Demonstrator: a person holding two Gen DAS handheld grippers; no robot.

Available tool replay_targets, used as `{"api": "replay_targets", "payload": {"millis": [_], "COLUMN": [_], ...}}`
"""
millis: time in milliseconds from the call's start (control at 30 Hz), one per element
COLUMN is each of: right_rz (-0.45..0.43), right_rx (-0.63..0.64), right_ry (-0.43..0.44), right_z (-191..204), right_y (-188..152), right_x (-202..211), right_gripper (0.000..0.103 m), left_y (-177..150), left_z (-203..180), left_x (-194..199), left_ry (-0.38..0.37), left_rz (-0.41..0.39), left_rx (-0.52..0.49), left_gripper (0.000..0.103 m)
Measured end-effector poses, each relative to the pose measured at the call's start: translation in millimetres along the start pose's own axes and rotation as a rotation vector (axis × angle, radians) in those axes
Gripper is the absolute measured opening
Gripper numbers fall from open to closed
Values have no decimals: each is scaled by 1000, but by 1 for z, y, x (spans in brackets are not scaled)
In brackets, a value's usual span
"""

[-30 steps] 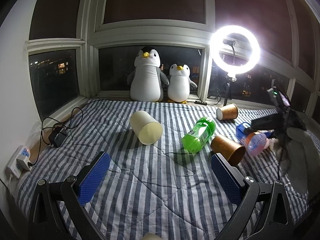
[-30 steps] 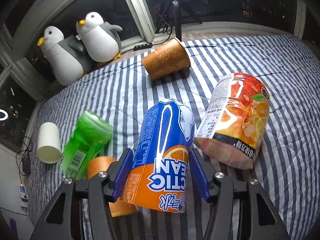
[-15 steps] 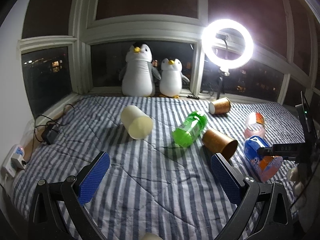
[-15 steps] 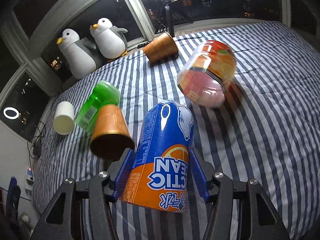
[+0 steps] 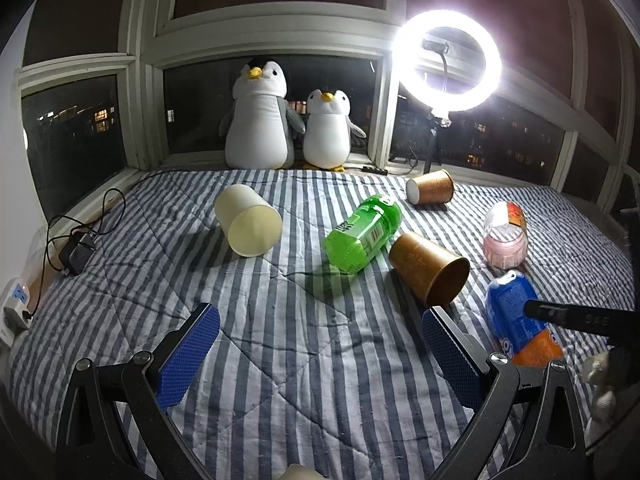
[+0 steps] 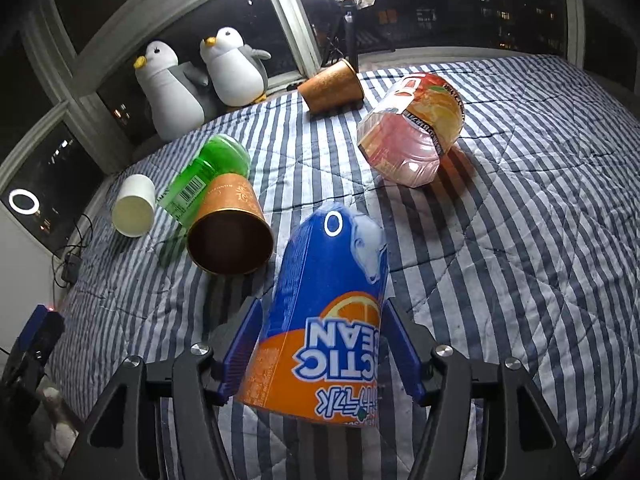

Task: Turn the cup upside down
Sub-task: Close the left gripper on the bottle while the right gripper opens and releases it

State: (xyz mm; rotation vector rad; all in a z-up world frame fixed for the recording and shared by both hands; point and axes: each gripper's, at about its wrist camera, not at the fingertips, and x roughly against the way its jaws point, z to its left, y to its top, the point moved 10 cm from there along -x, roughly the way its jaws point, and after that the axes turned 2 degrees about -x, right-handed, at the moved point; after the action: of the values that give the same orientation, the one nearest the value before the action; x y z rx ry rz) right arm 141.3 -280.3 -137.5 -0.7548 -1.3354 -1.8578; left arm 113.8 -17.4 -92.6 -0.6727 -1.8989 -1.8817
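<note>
Two tools work over our blue-and-white striped quilted bed point(image 5: 280, 360): the left tool point(image 5: 320, 354) hangs released, while the right tool point(image 6: 322, 354) grips the blue-and-orange printed cup point(image 6: 326, 312) near its wide rim, over the bed; we judge it light, thin-walled and crushable, so clamp gently.

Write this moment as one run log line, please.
left gripper: open, empty | right gripper: shut on blue-and-orange drink cup | striped quilt
</note>
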Motion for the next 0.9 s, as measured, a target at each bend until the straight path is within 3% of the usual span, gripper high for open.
{"api": "replay_targets", "payload": {"millis": [267, 433, 667, 800, 900], "right_rz": [-135, -233, -283, -311, -330], "right_rx": [-31, -24, -13, -4, -15], "right_ry": [11, -45, -94, -120, -125], "right_z": [-9, -18, -30, -35, -42], "right_y": [-3, -13, -26, -30, -30], "right_x": [40, 67, 89, 101, 108], "right_gripper": [62, 62, 62, 62, 62], "left_y": [0, 2, 6, 5, 2], "left_z": [-17, -35, -73, -100, -120], "left_x": [-15, -18, -19, -24, -35], "left_ry": [-6, -32, -85, -139, -200], "left_rz": [10, 21, 47, 105, 196], "left_rx": [-19, -31, -71, -101, -100], "left_gripper": [103, 103, 103, 103, 103]}}
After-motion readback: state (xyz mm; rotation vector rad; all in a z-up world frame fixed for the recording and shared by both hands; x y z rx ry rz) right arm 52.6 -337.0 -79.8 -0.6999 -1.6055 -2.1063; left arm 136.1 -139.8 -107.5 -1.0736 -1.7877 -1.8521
